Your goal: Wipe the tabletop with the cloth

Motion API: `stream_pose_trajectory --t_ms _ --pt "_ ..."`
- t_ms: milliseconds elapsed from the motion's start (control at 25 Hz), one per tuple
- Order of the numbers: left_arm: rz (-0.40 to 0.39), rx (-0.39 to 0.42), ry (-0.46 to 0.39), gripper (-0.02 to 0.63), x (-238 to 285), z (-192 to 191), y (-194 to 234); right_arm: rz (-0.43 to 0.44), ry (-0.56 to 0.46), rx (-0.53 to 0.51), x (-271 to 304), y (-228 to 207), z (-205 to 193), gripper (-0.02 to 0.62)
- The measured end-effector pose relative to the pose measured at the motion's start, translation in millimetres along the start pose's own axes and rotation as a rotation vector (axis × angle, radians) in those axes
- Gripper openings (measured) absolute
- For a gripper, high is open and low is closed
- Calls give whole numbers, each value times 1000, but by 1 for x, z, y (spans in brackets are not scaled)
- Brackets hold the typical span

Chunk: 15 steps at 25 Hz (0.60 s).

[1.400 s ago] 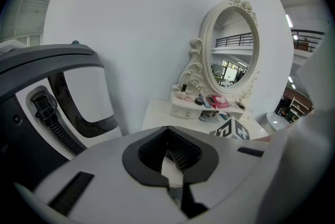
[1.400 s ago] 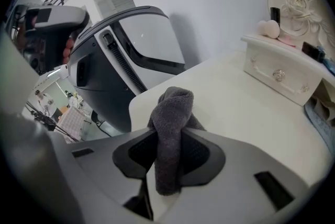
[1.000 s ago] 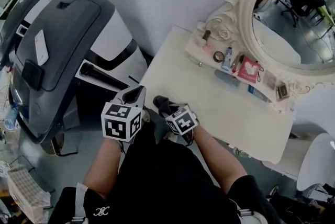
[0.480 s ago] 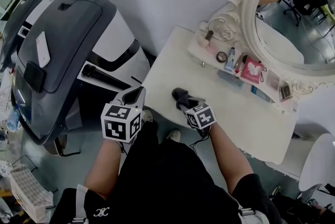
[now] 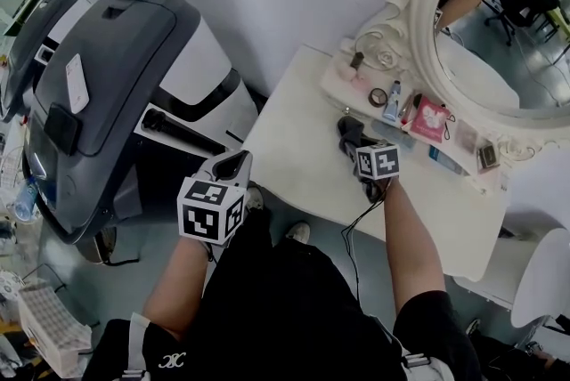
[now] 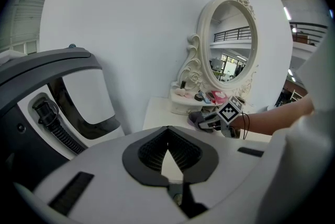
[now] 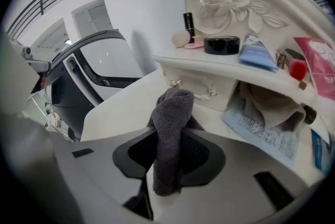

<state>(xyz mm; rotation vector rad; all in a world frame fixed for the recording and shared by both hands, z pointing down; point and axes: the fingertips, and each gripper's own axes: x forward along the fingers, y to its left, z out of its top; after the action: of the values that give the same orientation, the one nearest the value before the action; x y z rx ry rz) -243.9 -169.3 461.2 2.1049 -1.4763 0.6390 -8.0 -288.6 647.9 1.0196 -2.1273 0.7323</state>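
A dark grey cloth is clamped between the jaws of my right gripper, bunched up and sticking out in front. In the head view my right gripper and the cloth are over the back of the cream tabletop, close to the little shelf under the mirror. From the left gripper view, the cloth is a small grey lump on the table. My left gripper hangs off the table's near left corner, above the floor; its jaws meet at the tips with nothing between them.
An oval mirror in an ornate white frame stands at the back of the table. Its shelf carries several cosmetics, with a drawer and papers beneath. A big grey-and-white machine stands left of the table.
My right gripper has carried the cloth from the table's near edge across the top to the back, near the mirror shelf. The left gripper has stayed put.
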Motion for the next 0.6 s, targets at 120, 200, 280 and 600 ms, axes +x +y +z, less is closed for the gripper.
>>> stream_pose_trajectory --t_ms 120,200,280,600 --pt "1 8 2 6 -2 -1 -2 -36 -7 1 1 -18 10 112" --pt "3 9 5 6 -3 -3 -2 -66 -10 -26 3 -30 13 112" --pt "6 10 8 6 -5 -5 -2 -85 -15 -49 4 -38 16 110" --pt "14 -6 35 6 -6 -19 -11 -88 -10 -24 4 -39 16 110"
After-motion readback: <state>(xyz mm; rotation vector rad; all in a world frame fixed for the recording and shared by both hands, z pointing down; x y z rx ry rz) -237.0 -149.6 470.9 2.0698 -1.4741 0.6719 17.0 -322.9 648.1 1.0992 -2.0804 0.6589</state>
